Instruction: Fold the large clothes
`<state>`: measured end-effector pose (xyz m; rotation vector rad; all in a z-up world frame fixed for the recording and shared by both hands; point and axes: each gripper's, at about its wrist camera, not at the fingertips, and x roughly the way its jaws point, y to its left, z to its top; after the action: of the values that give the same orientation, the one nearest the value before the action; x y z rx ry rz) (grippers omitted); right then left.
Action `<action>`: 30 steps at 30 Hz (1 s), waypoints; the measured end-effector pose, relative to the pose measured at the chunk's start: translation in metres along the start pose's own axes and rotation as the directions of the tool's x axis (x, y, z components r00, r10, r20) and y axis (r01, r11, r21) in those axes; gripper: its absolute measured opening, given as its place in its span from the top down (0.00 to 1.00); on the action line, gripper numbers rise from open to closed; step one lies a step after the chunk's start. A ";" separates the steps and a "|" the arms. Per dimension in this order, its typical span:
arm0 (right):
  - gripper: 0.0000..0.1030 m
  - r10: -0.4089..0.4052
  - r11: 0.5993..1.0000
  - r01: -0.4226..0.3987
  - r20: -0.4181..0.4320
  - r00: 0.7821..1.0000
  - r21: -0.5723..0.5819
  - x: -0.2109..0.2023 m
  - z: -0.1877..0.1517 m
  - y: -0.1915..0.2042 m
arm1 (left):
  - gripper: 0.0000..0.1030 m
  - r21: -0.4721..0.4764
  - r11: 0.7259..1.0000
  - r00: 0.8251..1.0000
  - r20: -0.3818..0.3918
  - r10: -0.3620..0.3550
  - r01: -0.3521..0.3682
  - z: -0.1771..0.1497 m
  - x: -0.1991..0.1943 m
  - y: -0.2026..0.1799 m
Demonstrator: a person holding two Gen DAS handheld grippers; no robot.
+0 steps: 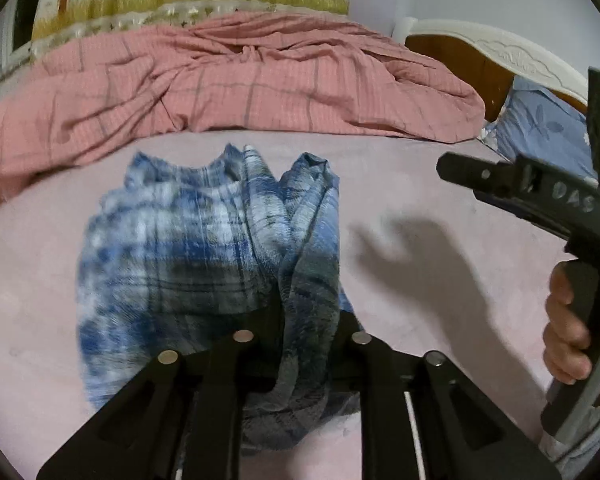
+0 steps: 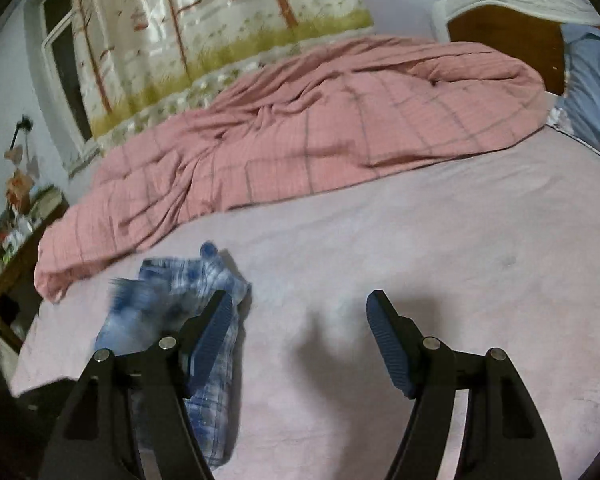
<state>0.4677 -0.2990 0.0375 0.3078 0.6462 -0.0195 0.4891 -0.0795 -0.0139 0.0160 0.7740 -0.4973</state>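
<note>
**Left gripper has the shirt, right one free**

Left gripper [image 1: 306, 320] clenched on a bunched fold of the blue plaid shirt [image 1: 188, 248]; rest of shirt lies crumpled on the pink bed sheet [image 1: 420, 184]. Right gripper [image 2: 300, 332] released, jaws wide, nothing btwn them, over bare sheet just right of shirt. Pink checked duvet [image 1: 236, 80] heaped behind.

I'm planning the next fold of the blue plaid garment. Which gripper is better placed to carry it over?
Left. The left gripper is shut on a bunched part of the blue plaid garment. The right gripper is open and empty over the bare pink sheet, beside the garment, so it would probably have to grasp first.
</note>
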 end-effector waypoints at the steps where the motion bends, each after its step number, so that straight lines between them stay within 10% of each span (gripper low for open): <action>1: 0.30 0.003 1.000 -0.003 -0.003 1.000 -0.009 0.004 0.000 0.003 | 0.77 -0.008 1.000 1.000 0.021 -0.008 0.008 -0.001 0.000 0.000; 7: 0.30 0.005 0.997 -0.002 0.034 0.999 -0.074 0.002 -0.005 0.017 | 0.19 0.073 0.993 0.985 0.144 -0.099 0.089 -0.003 -0.054 -0.014; 13: 0.30 0.060 0.995 -0.051 0.103 0.993 -0.084 -0.014 -0.006 0.028 | 0.16 0.041 0.997 0.965 0.251 -0.069 0.061 0.014 -0.123 0.000; 21: 0.30 0.291 0.934 -0.281 0.010 0.957 -0.222 -0.028 -0.025 0.087 | 0.16 -0.177 0.964 0.949 0.210 0.234 -0.199 0.011 -0.131 0.089; 30: 0.60 0.139 0.921 -0.161 -0.088 0.986 -0.353 0.010 -0.081 0.142 | 0.18 -0.293 0.928 0.967 0.042 0.252 -0.230 -0.019 -0.072 0.142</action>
<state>0.4444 -0.1393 0.0097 0.0020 0.6721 0.2552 0.4946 0.0804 -0.0031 -0.1748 0.7483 -0.1474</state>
